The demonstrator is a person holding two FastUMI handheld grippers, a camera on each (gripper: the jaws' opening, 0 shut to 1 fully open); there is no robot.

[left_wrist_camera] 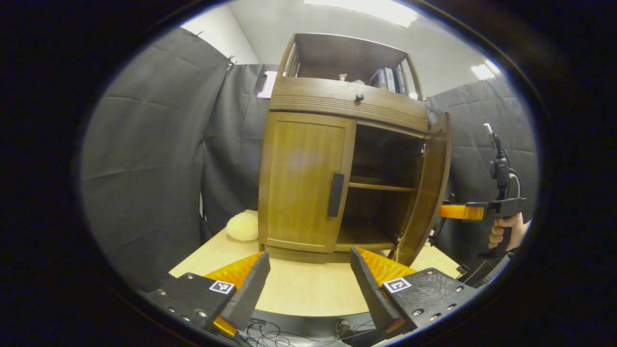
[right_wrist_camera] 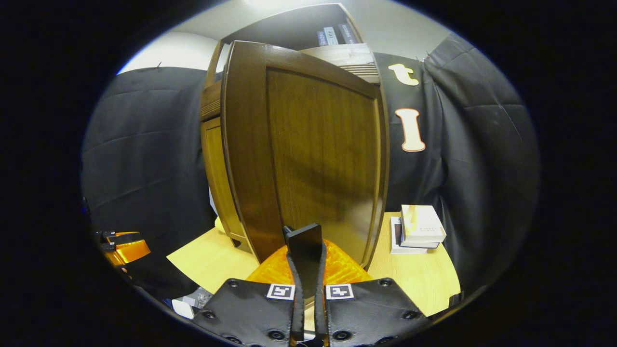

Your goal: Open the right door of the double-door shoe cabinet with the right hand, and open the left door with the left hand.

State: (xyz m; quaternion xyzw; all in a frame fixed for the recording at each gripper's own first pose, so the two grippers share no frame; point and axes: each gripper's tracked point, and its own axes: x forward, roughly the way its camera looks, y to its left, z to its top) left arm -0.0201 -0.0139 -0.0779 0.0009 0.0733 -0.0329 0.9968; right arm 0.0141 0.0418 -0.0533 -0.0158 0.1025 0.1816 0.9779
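The wooden shoe cabinet [left_wrist_camera: 347, 103] stands on a light table. Its left door [left_wrist_camera: 303, 178] is closed, with a dark vertical handle [left_wrist_camera: 336, 194] at its inner edge. The right door [left_wrist_camera: 429, 193] is swung wide, showing shelves inside. My left gripper [left_wrist_camera: 309, 254] is open and empty, low in front of the cabinet, a short way from the left door. In the right gripper view, my right gripper [right_wrist_camera: 307, 255] is shut on the right door's dark handle [right_wrist_camera: 303, 238], with the door panel [right_wrist_camera: 323, 159] close ahead. In the left gripper view the right gripper [left_wrist_camera: 455, 211] pokes out behind that door, held by a hand [left_wrist_camera: 506, 231].
A pale yellow soft thing [left_wrist_camera: 243, 226] lies on the table [left_wrist_camera: 217, 255] left of the cabinet. Stacked books [right_wrist_camera: 419, 229] sit on the table right of the open door. More books [left_wrist_camera: 388, 78] stand on the top shelf. Black cloth walls close in all round.
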